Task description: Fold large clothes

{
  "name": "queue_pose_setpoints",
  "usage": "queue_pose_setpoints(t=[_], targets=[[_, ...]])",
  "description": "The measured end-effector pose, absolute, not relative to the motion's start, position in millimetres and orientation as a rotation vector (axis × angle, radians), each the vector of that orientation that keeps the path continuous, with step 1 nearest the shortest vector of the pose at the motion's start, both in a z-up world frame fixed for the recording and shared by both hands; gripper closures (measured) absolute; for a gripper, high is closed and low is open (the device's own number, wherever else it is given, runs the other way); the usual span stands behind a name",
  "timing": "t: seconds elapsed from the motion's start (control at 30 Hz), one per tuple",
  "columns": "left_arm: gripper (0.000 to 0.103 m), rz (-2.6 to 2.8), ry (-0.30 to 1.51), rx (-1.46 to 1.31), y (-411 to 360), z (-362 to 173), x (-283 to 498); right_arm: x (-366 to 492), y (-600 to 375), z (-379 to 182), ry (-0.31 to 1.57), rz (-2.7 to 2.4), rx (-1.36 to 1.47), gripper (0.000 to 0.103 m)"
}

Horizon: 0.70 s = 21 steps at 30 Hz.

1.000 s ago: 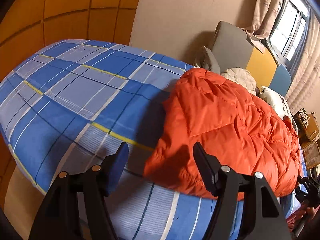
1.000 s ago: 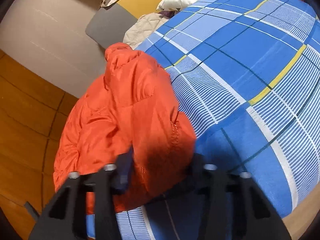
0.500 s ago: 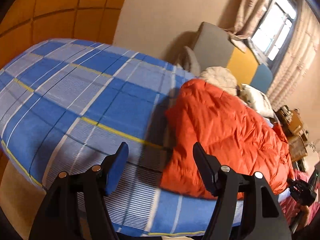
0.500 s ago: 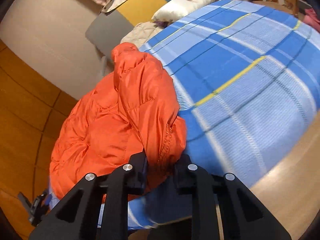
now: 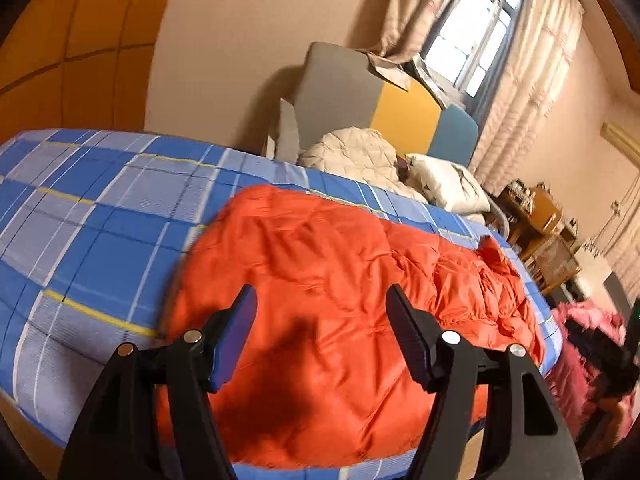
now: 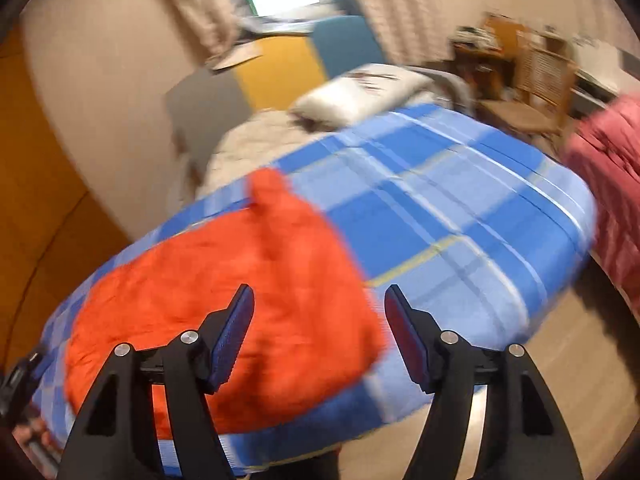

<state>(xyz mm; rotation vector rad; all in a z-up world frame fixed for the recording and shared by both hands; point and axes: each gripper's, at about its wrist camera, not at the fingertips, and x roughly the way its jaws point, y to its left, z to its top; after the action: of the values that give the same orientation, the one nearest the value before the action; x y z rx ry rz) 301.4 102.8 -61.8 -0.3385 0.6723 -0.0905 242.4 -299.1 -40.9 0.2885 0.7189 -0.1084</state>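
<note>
My left gripper (image 5: 320,332) and right gripper (image 6: 318,330) both gape apart, holding nothing. The jacket (image 5: 340,280) lies flat on the bed (image 5: 80,216), at its near edge; pillow (image 6: 360,92) at the bed's head.

Nothing readable is showing in either view — no label, brand, number or sign on any fabric, furniture or wall; the right wrist view is motion-blurred.
</note>
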Motion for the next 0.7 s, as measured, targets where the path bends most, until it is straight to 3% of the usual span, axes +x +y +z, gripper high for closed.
queue_pose_setpoints(t=[0.33, 0.7], targets=[[0.036, -0.095, 0.711, -0.245, 55.1, -64.8, 340.3, 328.2, -148.6, -60.4, 0.808, 0.134, 0.077, 0.036], [0.037, -0.033, 0.785, -0.182, 42.0, -93.6, 385.7, 376.1, -130.5, -107.3, 0.924, 0.043, -0.044, 0.040]])
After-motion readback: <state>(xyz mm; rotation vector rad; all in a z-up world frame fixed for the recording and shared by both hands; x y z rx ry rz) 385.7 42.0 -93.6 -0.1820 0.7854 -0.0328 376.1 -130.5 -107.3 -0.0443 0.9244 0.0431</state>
